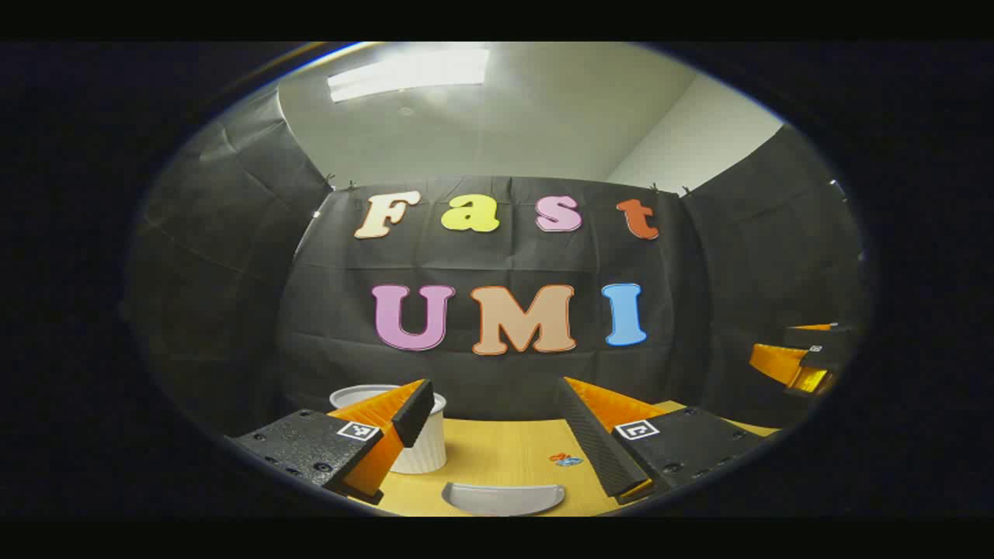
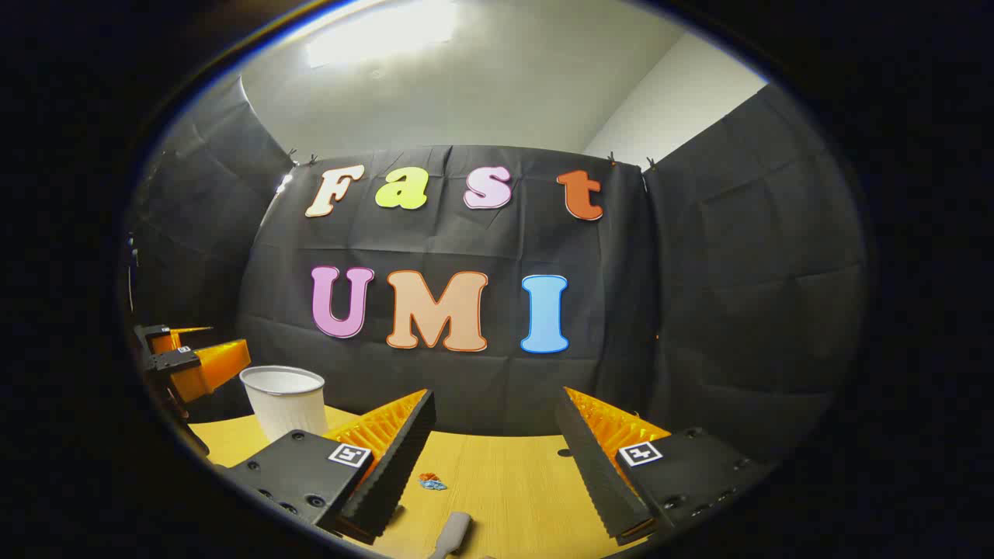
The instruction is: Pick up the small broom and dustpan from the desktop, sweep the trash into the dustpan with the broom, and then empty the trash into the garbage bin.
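In the left gripper view my left gripper (image 1: 497, 415) is open above the wooden desktop (image 1: 505, 454), with nothing between its fingers. The grey dustpan (image 1: 503, 497) lies just below and ahead of it. A small crumpled piece of trash (image 1: 566, 460), blue and orange, rests a little to the right. The white ribbed garbage bin (image 1: 423, 446) stands partly behind the left finger. In the right gripper view my right gripper (image 2: 493, 435) is open and holds nothing. A grey broom handle tip (image 2: 454, 532) pokes up at the bottom, near the trash (image 2: 432, 482). The bin (image 2: 284, 400) stands far left.
Black cloth walls close in the booth behind the desk and on both sides. The right gripper (image 1: 804, 361) shows at the right edge of the left gripper view, and the left gripper (image 2: 190, 365) at the left edge of the right gripper view, beside the bin.
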`<state>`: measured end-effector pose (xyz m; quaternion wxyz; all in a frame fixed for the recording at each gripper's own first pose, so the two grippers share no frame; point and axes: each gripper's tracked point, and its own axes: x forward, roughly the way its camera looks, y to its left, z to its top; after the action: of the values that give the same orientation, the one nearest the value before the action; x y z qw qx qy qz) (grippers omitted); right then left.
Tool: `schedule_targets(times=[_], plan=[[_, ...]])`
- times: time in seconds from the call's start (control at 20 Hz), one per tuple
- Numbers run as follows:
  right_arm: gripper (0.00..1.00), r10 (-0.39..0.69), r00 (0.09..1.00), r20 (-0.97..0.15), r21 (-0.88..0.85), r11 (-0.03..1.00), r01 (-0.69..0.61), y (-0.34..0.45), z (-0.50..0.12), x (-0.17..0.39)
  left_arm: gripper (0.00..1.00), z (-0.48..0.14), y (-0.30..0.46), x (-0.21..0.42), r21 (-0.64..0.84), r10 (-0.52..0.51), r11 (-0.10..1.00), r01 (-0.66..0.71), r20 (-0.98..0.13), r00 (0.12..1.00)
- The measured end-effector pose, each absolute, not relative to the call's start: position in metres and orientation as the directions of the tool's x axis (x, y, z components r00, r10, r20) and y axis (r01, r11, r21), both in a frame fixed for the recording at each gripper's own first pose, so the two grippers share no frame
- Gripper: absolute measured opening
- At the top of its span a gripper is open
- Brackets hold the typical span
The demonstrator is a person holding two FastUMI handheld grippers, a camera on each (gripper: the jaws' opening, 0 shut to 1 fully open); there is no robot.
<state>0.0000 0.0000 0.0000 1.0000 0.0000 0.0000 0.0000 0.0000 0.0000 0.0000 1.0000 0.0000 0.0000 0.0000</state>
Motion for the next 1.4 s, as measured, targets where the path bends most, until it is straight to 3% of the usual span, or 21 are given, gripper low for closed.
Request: schedule_targets(times=[1.4], plan=[[0.99,-0.012,0.998,-0.054,0.001,1.0,0.012,-0.02,-0.012,-0.003,0.94,-0.009,-0.025,-0.008,0.026,-0.006,1.0,0.007,-0.032,0.999]])
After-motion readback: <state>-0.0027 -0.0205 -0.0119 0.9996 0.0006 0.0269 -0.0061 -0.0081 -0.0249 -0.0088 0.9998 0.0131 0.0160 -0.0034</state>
